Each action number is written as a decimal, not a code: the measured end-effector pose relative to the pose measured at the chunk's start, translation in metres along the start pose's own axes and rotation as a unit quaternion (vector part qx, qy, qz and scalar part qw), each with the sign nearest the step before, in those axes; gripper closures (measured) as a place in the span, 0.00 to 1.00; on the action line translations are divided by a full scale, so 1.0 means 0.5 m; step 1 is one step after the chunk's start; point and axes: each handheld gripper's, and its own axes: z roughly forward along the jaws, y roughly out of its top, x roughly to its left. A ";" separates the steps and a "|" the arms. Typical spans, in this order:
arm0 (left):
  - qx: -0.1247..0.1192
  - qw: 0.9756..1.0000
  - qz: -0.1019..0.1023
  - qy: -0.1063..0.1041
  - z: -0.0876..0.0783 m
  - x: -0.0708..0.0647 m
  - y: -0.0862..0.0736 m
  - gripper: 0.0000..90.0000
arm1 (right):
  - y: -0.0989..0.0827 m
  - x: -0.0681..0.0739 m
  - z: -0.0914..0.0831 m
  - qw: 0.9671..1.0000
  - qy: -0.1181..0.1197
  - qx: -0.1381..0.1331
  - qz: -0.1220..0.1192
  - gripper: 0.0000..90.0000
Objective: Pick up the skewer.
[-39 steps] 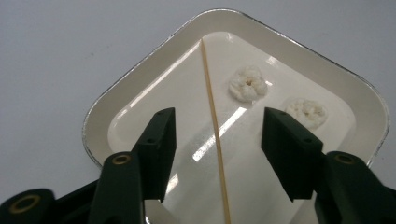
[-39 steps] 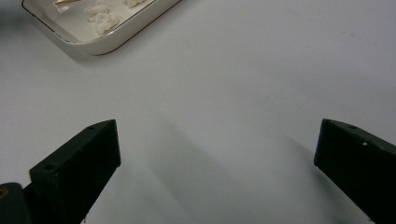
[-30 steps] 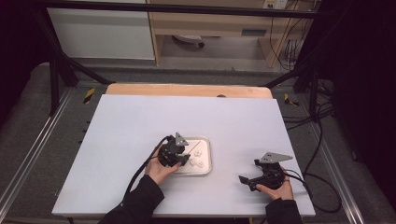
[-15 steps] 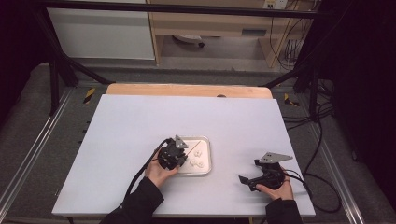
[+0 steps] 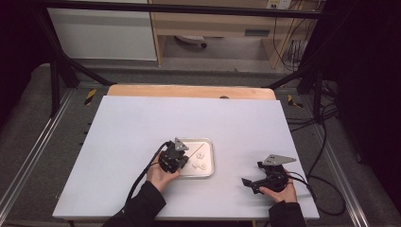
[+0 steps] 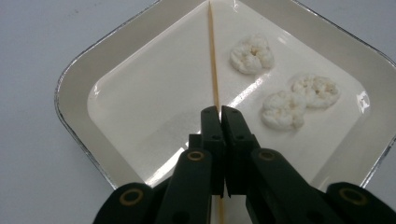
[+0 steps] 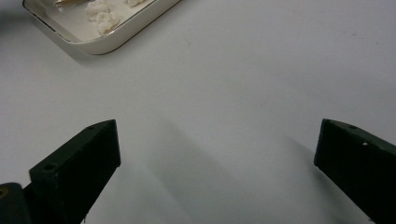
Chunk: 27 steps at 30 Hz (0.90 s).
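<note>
Skewer (image 6: 214,70) pinched between left gripper (image 6: 220,112) fingers

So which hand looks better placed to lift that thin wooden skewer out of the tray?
Left. Its tongs are already shut on the skewer over the tray. The right tongs hang open above bare table, off to the side.

The tray (image 6: 79,88) looks glossy and smooth, with a metallic rim. The skewer (image 6: 214,70) is thin wood. The bench (image 5: 142,127) is matt.
</note>
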 end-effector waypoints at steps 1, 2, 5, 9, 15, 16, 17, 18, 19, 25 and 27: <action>0.000 1.000 0.000 0.000 0.000 0.000 0.000 0.98 | 0.000 0.000 0.000 1.000 0.000 0.000 0.000 0.01; -0.001 1.000 0.000 -0.001 -0.001 0.001 -0.001 0.98 | 0.000 0.000 0.000 1.000 0.000 0.000 0.000 0.01; -0.006 1.000 0.001 -0.004 -0.005 0.002 -0.002 0.98 | 0.000 0.000 0.000 1.000 0.000 -0.001 -0.001 0.01; -0.019 1.000 0.003 -0.009 -0.017 0.002 -0.001 0.98 | 0.000 0.000 0.000 1.000 0.000 0.000 -0.001 0.01; -0.034 0.999 0.000 -0.015 -0.036 0.004 -0.002 0.99 | 0.000 0.000 0.000 1.000 -0.001 0.000 -0.001 0.01; -0.036 0.999 0.001 -0.016 -0.039 0.005 -0.003 0.99 | 0.000 0.000 0.000 1.000 -0.001 -0.001 -0.001 0.01; -0.037 0.999 0.000 -0.018 -0.042 0.005 -0.004 0.99 | 0.000 0.000 -0.001 1.000 0.000 0.000 0.000 0.01; -0.038 0.999 0.001 -0.020 -0.045 0.006 -0.004 0.99 | 0.000 0.000 -0.001 1.000 -0.001 -0.001 -0.001 0.01; -0.039 0.999 0.003 -0.025 -0.051 0.008 -0.006 0.98 | 0.001 0.001 -0.001 1.000 -0.001 0.000 0.000 0.01; -0.044 0.998 0.012 -0.031 -0.064 0.013 -0.010 0.99 | 0.001 0.001 -0.001 1.000 -0.002 -0.002 0.000 0.01; -0.044 0.998 0.014 -0.033 -0.068 0.015 -0.011 0.98 | 0.003 0.003 0.000 1.000 -0.001 -0.001 -0.003 0.01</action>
